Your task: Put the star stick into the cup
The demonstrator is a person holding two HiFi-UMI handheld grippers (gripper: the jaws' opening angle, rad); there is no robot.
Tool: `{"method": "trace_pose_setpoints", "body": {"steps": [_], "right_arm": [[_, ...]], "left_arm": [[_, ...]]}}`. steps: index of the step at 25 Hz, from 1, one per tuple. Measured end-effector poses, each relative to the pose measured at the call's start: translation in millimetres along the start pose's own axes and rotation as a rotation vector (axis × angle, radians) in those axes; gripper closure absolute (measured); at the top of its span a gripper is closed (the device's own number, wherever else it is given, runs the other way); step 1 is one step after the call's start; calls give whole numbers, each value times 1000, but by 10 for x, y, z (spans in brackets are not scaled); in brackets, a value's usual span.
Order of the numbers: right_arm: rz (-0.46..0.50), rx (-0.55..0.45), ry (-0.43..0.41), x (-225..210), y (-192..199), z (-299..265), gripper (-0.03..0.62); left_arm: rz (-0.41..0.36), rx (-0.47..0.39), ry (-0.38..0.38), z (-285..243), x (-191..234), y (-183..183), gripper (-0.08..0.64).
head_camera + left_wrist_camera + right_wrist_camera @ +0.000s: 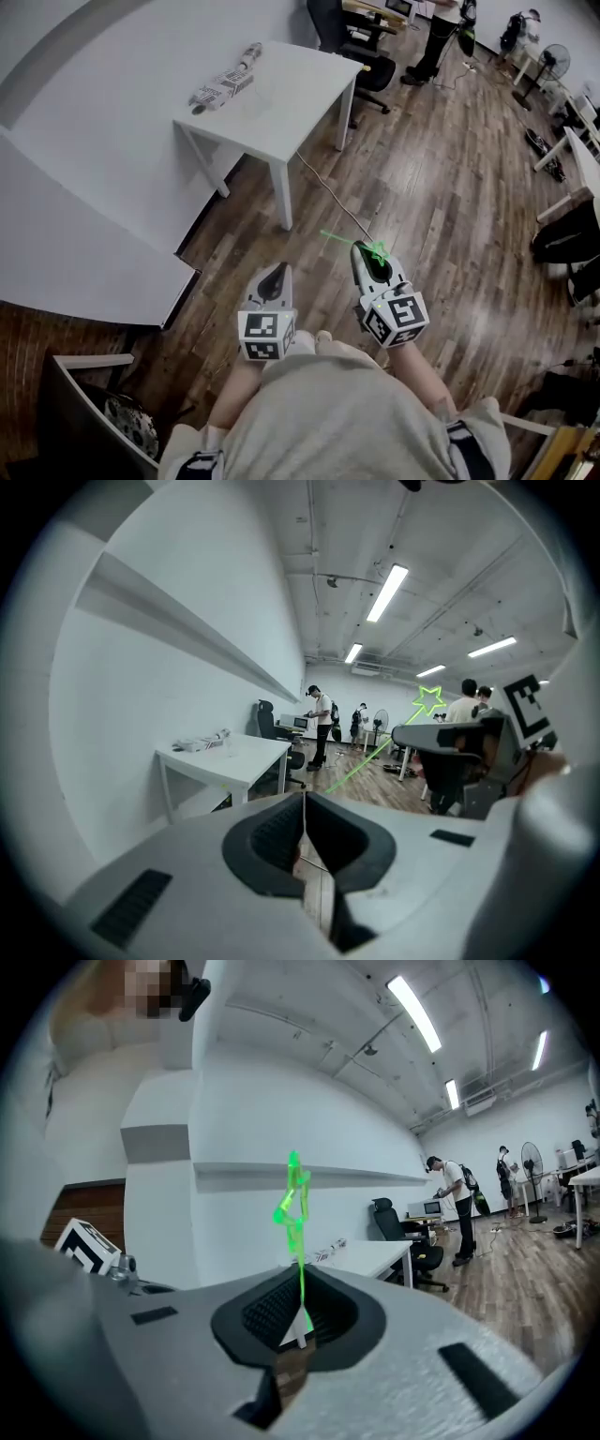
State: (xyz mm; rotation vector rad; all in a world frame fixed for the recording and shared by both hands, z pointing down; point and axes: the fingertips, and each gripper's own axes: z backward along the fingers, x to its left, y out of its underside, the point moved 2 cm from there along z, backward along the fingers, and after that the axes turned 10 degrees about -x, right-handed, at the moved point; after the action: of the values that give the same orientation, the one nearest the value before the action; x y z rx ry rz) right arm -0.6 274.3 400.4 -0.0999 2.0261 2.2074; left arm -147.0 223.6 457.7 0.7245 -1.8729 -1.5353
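My right gripper (362, 248) (298, 1309) is shut on a thin green star stick (345, 238) (296, 1241). Its star end (292, 1194) rises above the jaws; the left gripper view shows the star (429, 700) over the right gripper. My left gripper (278, 270) (305, 806) is beside it, shut with nothing between its jaws. Both hang over the wooden floor, well short of a white table (281, 103) (253, 761). On that table lie a boxy item (223, 87) and a small clear cup-like thing (251, 51) (228, 744), too small to tell for certain.
A white counter (75, 244) runs along the left. A cable (328, 192) crosses the floor by the table leg. Black office chairs (361, 47) and standing people (439, 37) are at the far end, with a fan (555, 58) and more desks at the right.
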Motion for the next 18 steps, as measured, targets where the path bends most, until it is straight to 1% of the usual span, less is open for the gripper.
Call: {"method": "trace_pose_setpoints", "body": {"steps": [5,8,10,14,18], "right_arm": [[-1,3,-25,123,-15,51,583],[2,-3,-31,132,-42,93,583],[2,-7,-31,118,-47,120,581],[-36,-8,-29,43,-39,145,581],[-38,-5,-31,-39,-17,182,581]], "left_arm": [[24,-7,-16,94,-19,-41,551],[21,-22,-15,124,-70,-92,551],[18,-30,-19,134,-94,-112,551],[13,-37,-32,116,-129,-110,551],[19,-36,-38,90,-192,-62,551]]}}
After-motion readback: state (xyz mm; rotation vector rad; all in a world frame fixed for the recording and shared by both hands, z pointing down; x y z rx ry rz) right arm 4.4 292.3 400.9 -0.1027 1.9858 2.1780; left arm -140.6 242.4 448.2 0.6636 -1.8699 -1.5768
